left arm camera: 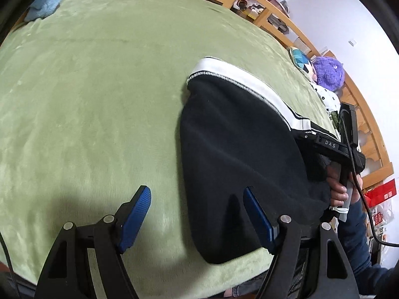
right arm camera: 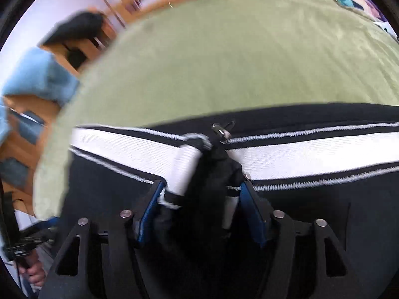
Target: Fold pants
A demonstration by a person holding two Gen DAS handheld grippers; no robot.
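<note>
Black pants with a wide white side stripe lie on a green blanket, near its front right part. My left gripper hovers open just above the pants' left edge, one finger over the blanket and the other over the black cloth, with nothing held. In the right wrist view my right gripper has a raised bunch of black and white pants cloth filling the gap between its blue pads. A hand holds that gripper's handle at the pants' right end.
A light blue cloth lies at the blanket's far left corner. A wooden bed rail runs along the far and right sides, with a purple plush toy and a patterned cushion against it. Green blanket stretches left of the pants.
</note>
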